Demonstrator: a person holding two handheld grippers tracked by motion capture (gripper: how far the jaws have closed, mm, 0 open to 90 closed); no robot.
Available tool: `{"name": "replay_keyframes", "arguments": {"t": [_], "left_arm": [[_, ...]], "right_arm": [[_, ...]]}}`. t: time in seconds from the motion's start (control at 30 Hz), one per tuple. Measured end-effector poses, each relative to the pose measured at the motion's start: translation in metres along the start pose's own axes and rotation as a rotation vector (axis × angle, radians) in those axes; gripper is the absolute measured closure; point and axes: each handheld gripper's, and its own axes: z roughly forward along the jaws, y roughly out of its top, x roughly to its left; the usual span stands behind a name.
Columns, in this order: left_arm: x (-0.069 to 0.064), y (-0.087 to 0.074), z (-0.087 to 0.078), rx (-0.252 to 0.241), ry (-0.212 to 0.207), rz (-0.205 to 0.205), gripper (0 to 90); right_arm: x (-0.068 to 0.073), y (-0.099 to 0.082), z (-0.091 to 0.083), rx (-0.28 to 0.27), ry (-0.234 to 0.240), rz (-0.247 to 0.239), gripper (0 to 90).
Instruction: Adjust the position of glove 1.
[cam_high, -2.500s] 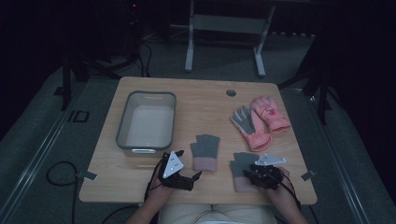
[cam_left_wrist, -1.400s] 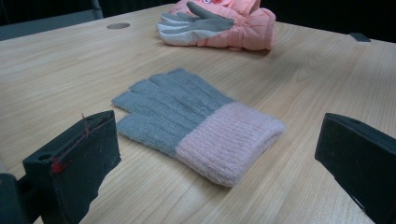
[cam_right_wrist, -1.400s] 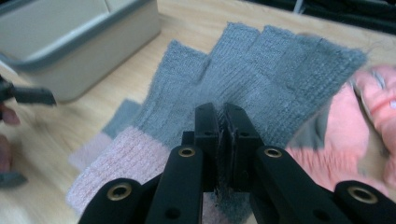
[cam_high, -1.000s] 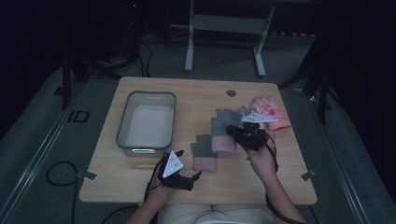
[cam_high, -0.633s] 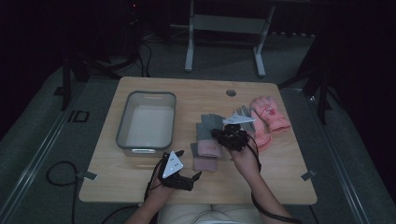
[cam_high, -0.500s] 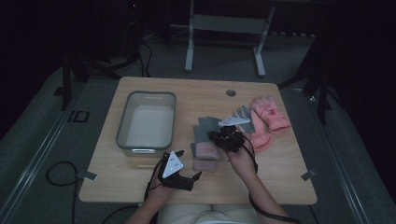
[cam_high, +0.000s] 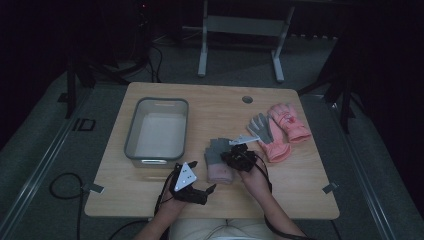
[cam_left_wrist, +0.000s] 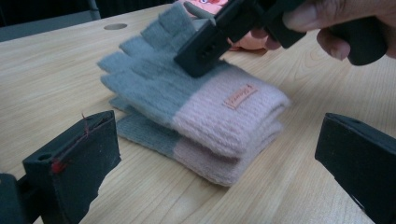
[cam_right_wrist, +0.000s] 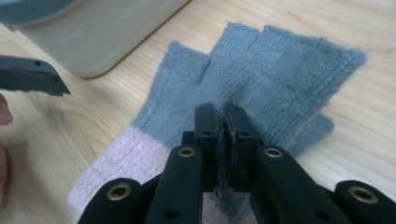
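Pairing stage, as I judge it: my right gripper (cam_high: 239, 159) pinches the upper grey-and-pink knit glove (cam_left_wrist: 187, 93), laid on its mate (cam_left_wrist: 201, 156) just right of the grey bin (cam_high: 157, 131). My left gripper (cam_high: 192, 192), jaws spread and empty, waits nearer me. The pink ski gloves (cam_high: 282, 127) farther right remain unstacked.

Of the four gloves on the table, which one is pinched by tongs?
The upper grey-and-pink knitted glove, lying on its twin; the right tongs pinch its grey part. The two pink ski gloves lie untouched.
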Motion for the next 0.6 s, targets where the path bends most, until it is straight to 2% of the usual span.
{"name": "replay_keyframes", "arguments": {"t": [0.23, 0.4, 0.47, 0.6], "left_arm": [[0.000, 0.000, 0.001, 0.007, 0.000, -0.001, 0.0], [0.000, 0.000, 0.001, 0.009, 0.001, 0.002, 0.0], [0.000, 0.000, 0.001, 0.010, 0.003, 0.003, 0.0], [-0.001, 0.001, 0.001, 0.012, 0.006, 0.007, 0.0]], "right_arm": [[-0.002, -0.005, 0.006, 0.016, 0.015, 0.030, 84.6], [-0.001, -0.007, 0.011, 0.025, 0.011, 0.022, 84.4], [-0.003, -0.010, 0.014, 0.031, 0.012, 0.041, 84.3], [-0.004, -0.012, 0.017, 0.035, 0.010, 0.039, 83.7]]}}
